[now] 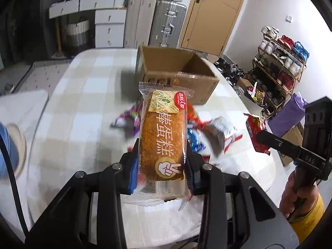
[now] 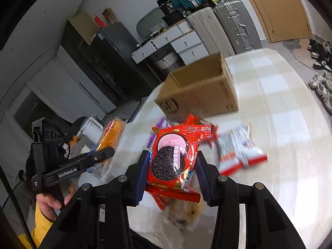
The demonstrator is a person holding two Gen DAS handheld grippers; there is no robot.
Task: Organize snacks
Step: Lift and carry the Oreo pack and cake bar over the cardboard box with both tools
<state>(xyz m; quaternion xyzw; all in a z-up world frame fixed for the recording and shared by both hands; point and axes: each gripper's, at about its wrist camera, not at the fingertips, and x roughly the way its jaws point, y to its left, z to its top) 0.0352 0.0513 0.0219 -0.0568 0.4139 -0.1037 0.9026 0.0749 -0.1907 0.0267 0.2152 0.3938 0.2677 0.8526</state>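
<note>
My left gripper [image 1: 162,159] is shut on a wrapped brown cake [image 1: 162,132] and holds it above the table; it also shows in the right wrist view [image 2: 111,134]. My right gripper [image 2: 173,164] is shut on a red Oreo packet [image 2: 175,157], lifted above the table; it shows from the side in the left wrist view [image 1: 259,134]. An open cardboard box [image 1: 176,72] stands on the checked tablecloth beyond both grippers, also in the right wrist view [image 2: 199,87]. Loose snack packets [image 1: 217,130] lie between the grippers and the box.
A white and red packet [image 2: 240,147] lies right of the Oreo packet. The round table's edge [image 1: 267,166] curves at the right. Suitcases [image 1: 166,22], drawers and a shoe rack [image 1: 280,68] stand around the room.
</note>
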